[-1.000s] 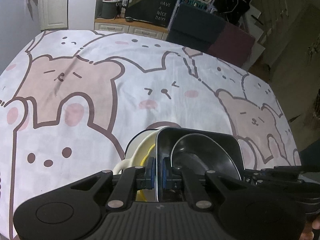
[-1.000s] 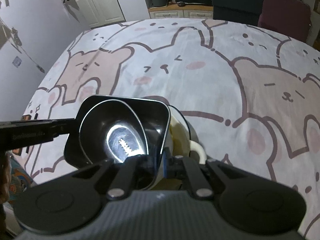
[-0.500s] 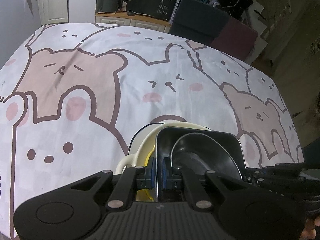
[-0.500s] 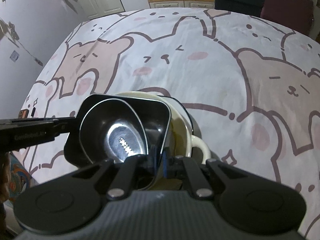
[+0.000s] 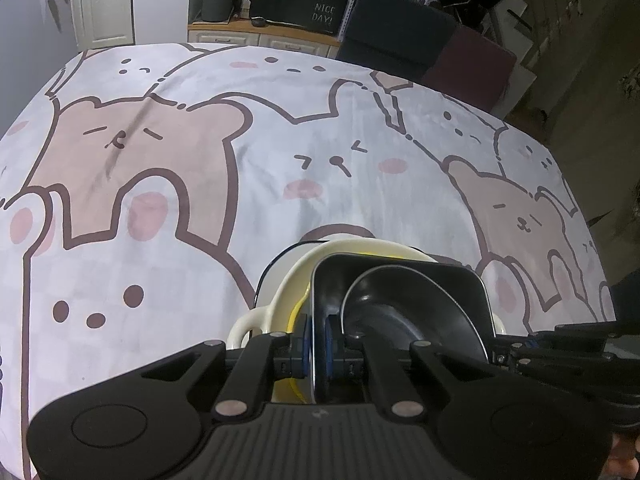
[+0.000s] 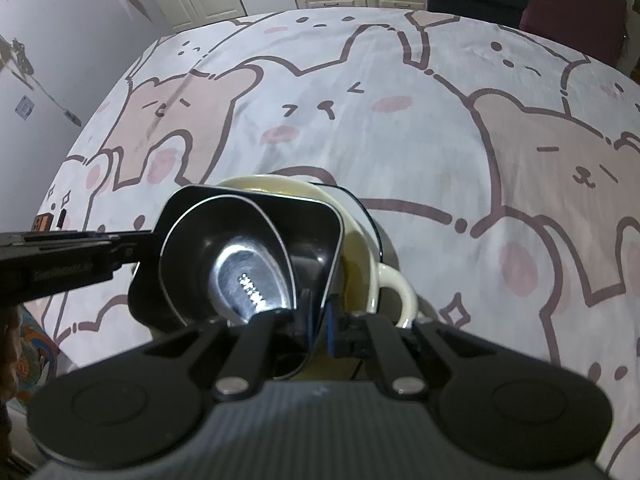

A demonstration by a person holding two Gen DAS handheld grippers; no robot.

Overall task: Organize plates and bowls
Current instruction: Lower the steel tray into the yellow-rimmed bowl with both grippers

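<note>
Both grippers have carried the black square dish (image 5: 400, 280) a little farther across the bear tablecloth (image 5: 160, 240), and more of the cream bowl (image 5: 280, 300) under it now shows.

On the left side, the left gripper (image 5: 318, 354) is pinched tight on the dish's near wall. Inside the dish sits a round black bowl (image 6: 224, 264). On the right side, the right gripper (image 6: 320, 330) is pinched tight on the other wall. The dish hangs between them, just above the cream bowl, so I think it goes straight down next.
</note>
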